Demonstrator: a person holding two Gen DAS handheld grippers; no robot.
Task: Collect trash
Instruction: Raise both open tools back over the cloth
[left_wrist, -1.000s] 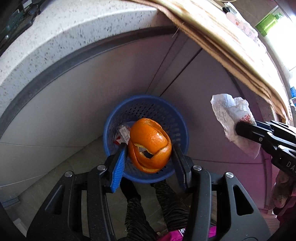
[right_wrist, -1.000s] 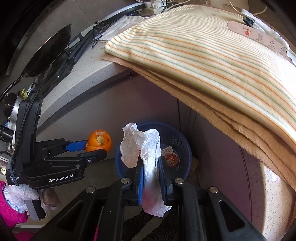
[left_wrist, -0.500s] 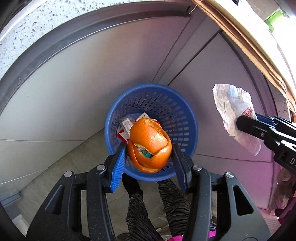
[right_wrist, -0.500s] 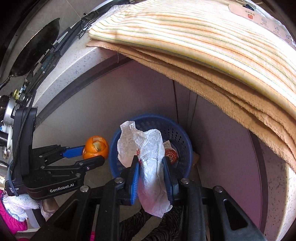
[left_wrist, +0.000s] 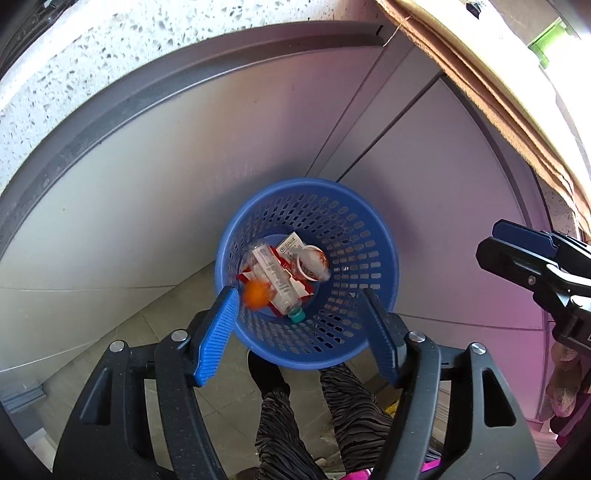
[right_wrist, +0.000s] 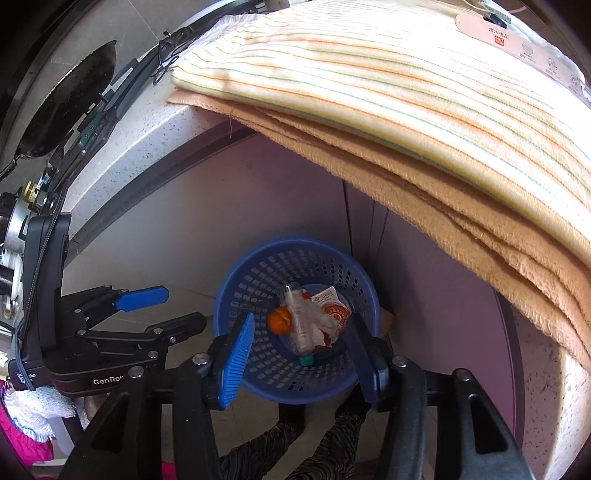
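Both grippers hang above the blue basket (left_wrist: 373, 258) with their jaws spread wide and nothing between them: the left gripper (left_wrist: 301, 306) frames the basket's near rim, and the right gripper (right_wrist: 301, 332) does the same from its own view. The orange peel (left_wrist: 255, 293) lies inside the basket against the left wall, beside a plastic bottle (left_wrist: 275, 278) with a teal cap, a crumpled white paper (right_wrist: 321, 319) and red-and-white wrappers (left_wrist: 291, 245). A striped towel (right_wrist: 406, 92) drapes over the counter edge above.
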